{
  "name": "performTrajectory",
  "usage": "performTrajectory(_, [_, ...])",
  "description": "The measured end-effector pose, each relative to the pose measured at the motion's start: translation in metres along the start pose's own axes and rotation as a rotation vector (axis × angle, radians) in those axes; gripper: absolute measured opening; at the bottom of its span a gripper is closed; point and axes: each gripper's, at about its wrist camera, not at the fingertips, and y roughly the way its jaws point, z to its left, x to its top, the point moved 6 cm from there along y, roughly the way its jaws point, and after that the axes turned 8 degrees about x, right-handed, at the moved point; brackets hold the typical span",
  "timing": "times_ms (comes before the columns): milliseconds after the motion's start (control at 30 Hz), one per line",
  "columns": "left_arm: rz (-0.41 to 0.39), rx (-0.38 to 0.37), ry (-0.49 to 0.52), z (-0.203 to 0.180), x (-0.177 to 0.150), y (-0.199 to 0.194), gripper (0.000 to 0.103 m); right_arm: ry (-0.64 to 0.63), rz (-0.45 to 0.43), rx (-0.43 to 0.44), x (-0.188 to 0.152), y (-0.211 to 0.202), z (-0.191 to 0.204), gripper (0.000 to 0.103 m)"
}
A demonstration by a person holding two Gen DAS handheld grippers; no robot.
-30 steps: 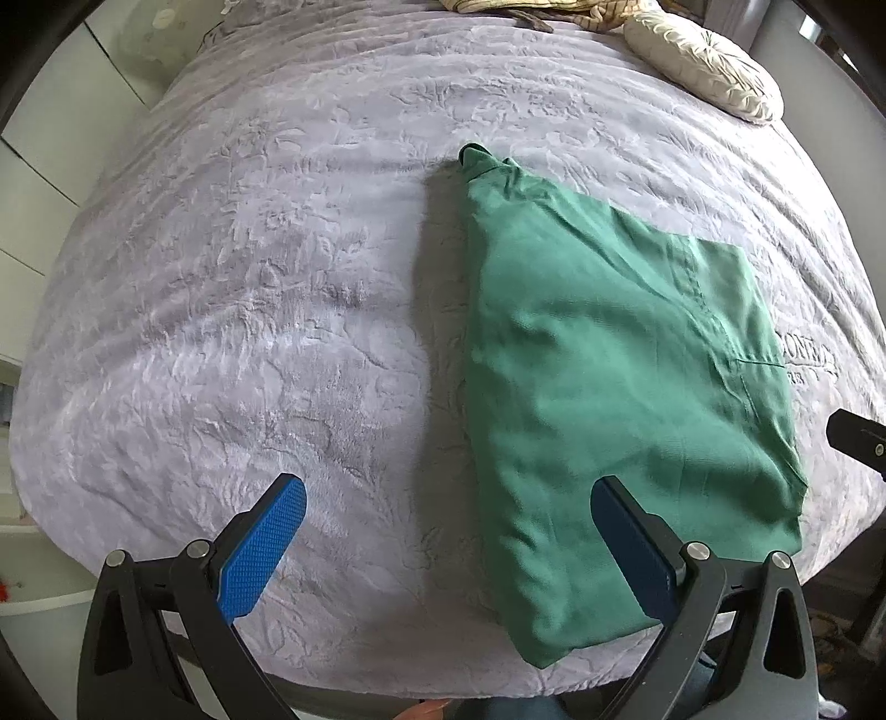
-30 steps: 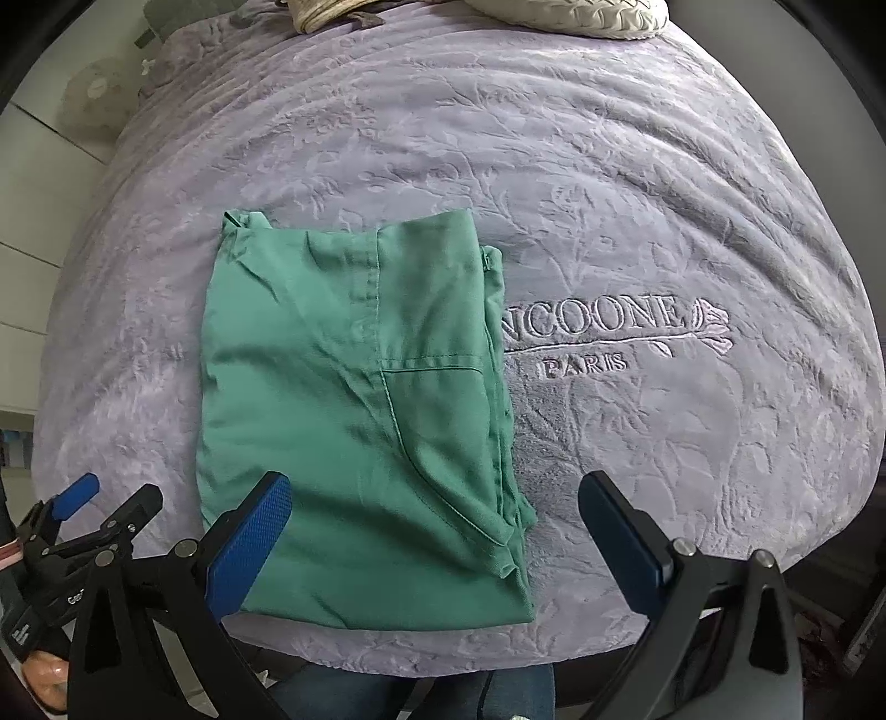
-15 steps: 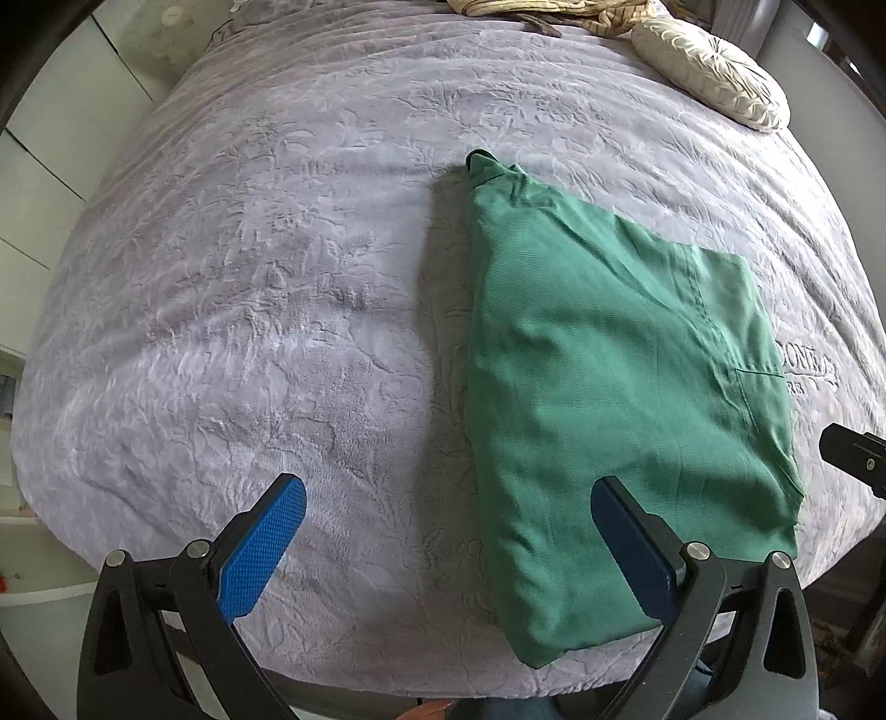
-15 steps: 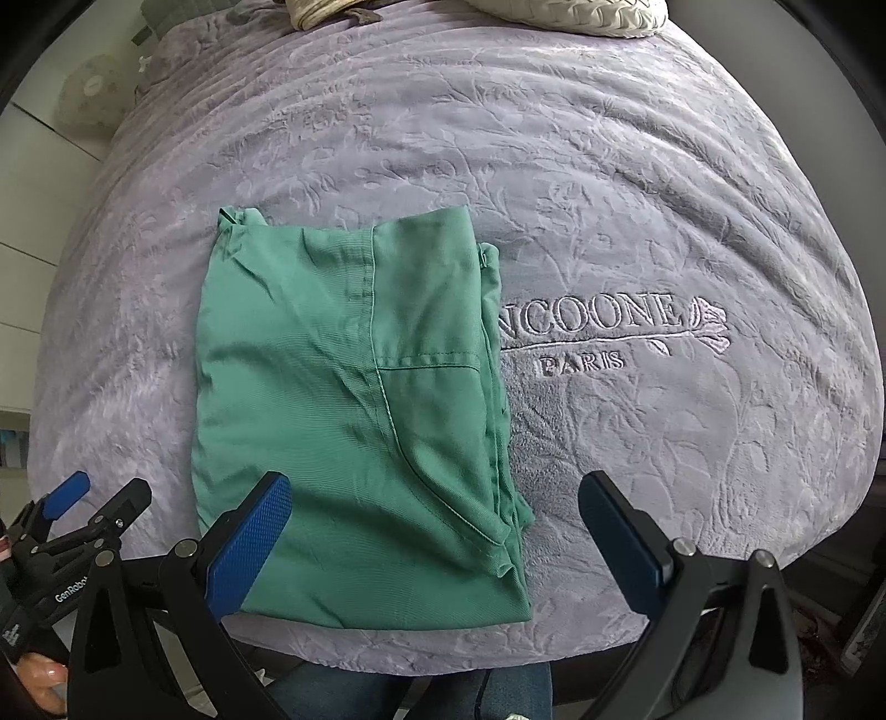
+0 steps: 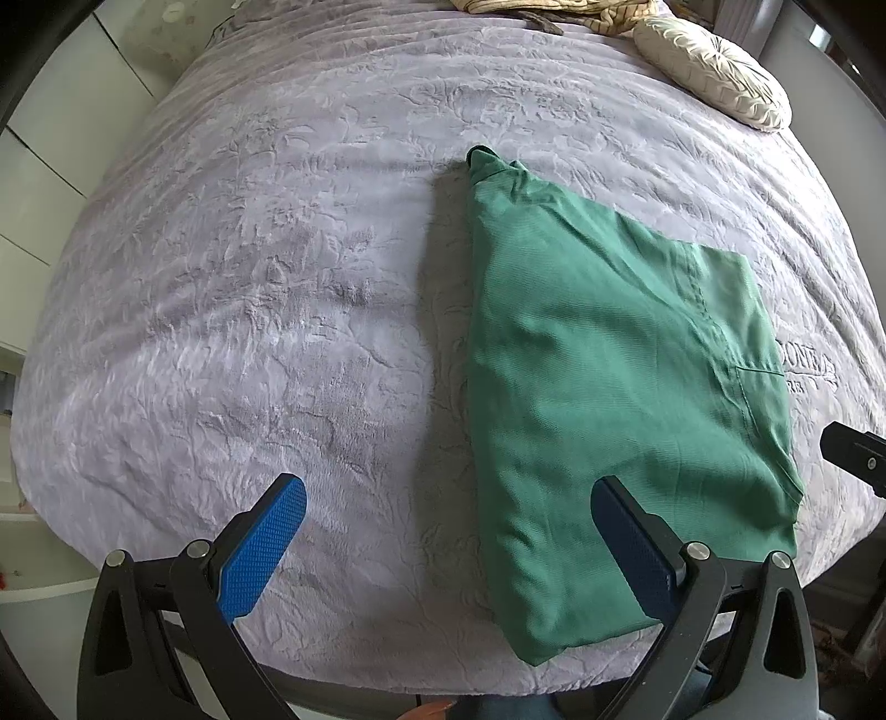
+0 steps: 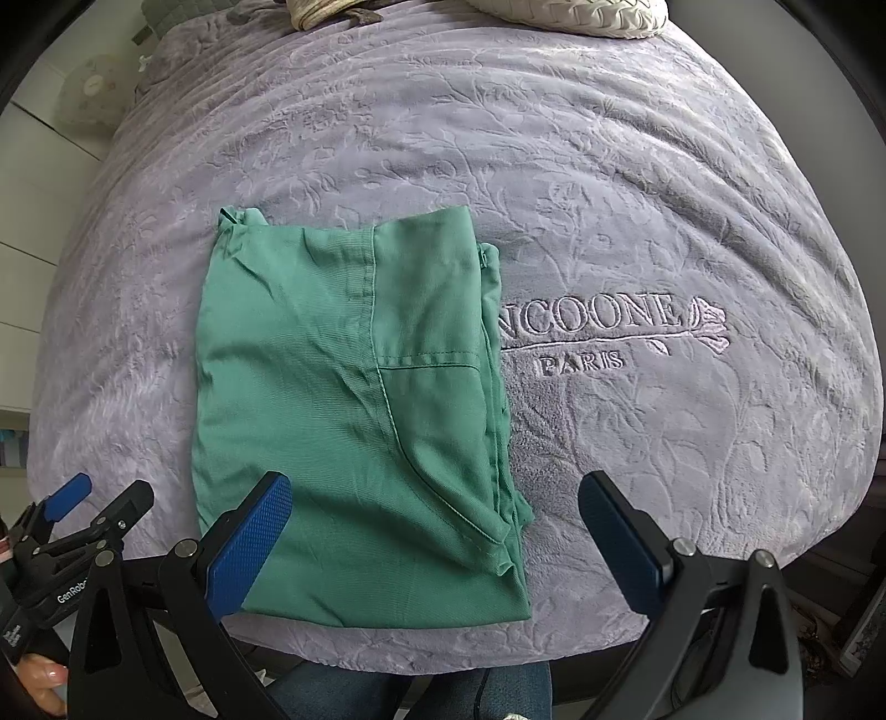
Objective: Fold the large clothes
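Both grippers, left (image 5: 448,545) and right (image 6: 434,537), hover agape and empty over the near edge of the bed (image 6: 637,166), where the folded green garment (image 6: 354,421) lies; soft, light cloth, best pinched at its near corners.

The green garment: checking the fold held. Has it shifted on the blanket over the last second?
No. The green garment lies with its right edge covering the start of the embroidered lettering, as before.

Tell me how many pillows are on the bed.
1: a cream pillow at the bed's far right edge, beside a striped cloth heap; more may be hidden out of view.
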Motion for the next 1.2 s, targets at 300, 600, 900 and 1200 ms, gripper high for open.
performTrajectory(300, [0.001,0.001,-0.003,-0.0008,-0.0002,-0.0005,0.103,-0.002,-0.001,0.000,-0.0001,-0.0002,-0.0002,0.103])
performTrajectory(600, [0.002,0.001,-0.003,-0.0008,0.0005,-0.0005,0.103,-0.002,0.000,0.000,-0.0003,0.0004,0.0006,0.103])
performTrajectory(900, [0.005,0.006,-0.007,-0.0004,-0.0006,0.0002,0.103,-0.002,0.002,0.000,0.0002,0.0006,0.0009,0.103])
performTrajectory(1200, [0.012,0.015,-0.007,0.0022,0.0012,0.0025,0.103,-0.005,0.001,-0.003,-0.0003,0.0009,0.0022,0.103])
